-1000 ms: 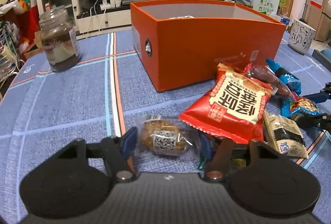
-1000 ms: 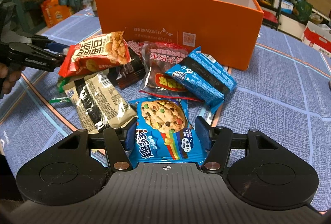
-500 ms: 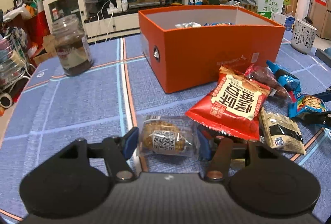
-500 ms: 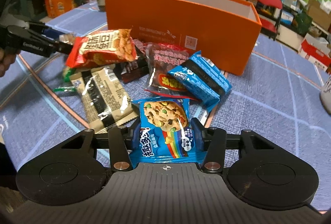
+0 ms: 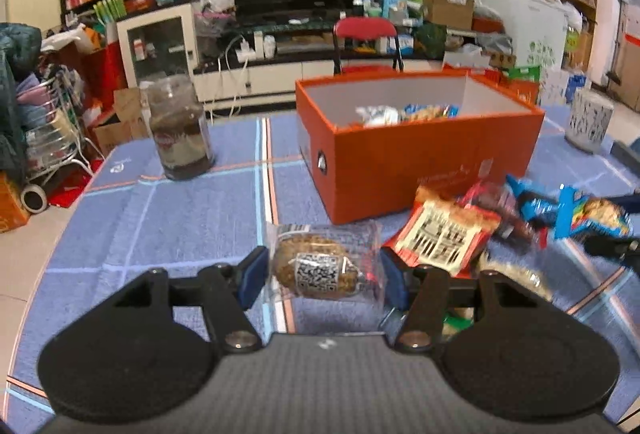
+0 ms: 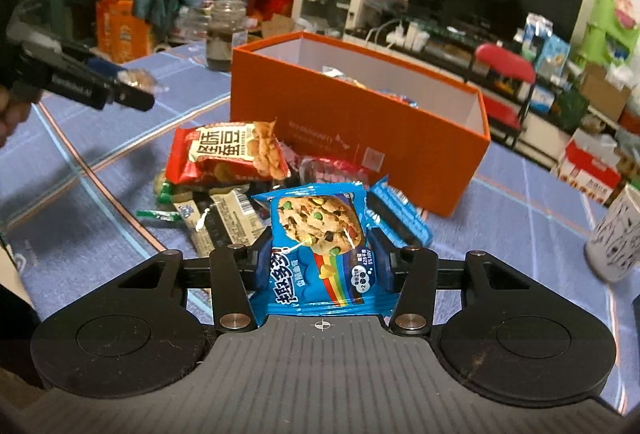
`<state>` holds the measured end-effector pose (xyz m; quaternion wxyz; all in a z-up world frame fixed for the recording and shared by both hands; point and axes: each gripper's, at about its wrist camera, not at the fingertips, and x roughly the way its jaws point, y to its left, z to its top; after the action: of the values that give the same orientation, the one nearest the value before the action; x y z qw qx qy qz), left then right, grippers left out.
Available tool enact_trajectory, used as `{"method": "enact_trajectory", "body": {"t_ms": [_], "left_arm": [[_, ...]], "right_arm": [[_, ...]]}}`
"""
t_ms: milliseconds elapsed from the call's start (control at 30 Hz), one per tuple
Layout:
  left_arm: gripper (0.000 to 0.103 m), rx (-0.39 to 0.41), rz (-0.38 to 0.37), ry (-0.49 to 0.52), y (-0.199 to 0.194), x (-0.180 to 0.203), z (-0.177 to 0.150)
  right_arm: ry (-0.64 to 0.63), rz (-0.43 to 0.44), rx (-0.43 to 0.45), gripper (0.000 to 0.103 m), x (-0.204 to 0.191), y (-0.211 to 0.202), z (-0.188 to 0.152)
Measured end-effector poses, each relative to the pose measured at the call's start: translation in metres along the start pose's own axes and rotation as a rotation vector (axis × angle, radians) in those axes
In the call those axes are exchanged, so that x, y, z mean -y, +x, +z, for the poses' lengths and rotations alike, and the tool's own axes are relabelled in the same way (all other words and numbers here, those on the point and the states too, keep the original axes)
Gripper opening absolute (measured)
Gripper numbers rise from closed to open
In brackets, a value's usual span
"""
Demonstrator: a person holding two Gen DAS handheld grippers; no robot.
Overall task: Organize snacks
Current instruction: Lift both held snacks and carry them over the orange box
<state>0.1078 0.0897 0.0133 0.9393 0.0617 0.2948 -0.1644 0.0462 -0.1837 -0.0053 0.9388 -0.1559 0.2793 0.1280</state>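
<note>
Left wrist view, going left to right: a dark glass jar (image 5: 180, 129) sits at left on the blue plaid tablecloth (image 5: 168, 218). At lower centre the left gripper (image 5: 322, 276) is clamped on a clear-wrapped cookie (image 5: 320, 266). The orange box (image 5: 416, 145), right of centre, has a few packets inside. A red snack bag (image 5: 444, 234) lies at right, in front of the box.

Right wrist view: the right gripper (image 6: 320, 264) is pinching a blue cookie pack (image 6: 320, 250) at lower centre, above the loose snack pile (image 6: 224, 189), and the box stands behind.
</note>
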Motion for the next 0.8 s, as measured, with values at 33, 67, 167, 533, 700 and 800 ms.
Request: {"method": "enact_trajectory", "body": {"t_ms": [33,67,167,533,700,800], "left_arm": [[0.058,0.008,0.001,-0.001,-0.001,0.002,0.001],[0.058,0.017,0.003,-0.003,-0.003,0.004,0.003],[0.058,0.032,-0.006,-0.004,-0.006,0.009,0.007],[0.058,-0.009,0.059,-0.047,-0.002,0.015,0.008],[0.058,-0.018,0.112,-0.059,-0.003,0.016,0.01],[0.058,0.015,0.104,-0.079,-0.011,0.017,0.02]], "right_arm": [[0.004,0.0,0.004,0.034,0.001,0.0,0.001],[0.007,-0.002,0.009,0.034,0.001,-0.001,0.002],[0.012,-0.005,0.017,0.034,0.003,0.0,0.004],[0.029,0.002,0.01,0.034,0.003,0.002,0.006],[0.047,0.005,0.014,0.034,0.003,0.002,0.009],[0.086,0.007,0.039,0.034,0.007,-0.003,0.016]]}}
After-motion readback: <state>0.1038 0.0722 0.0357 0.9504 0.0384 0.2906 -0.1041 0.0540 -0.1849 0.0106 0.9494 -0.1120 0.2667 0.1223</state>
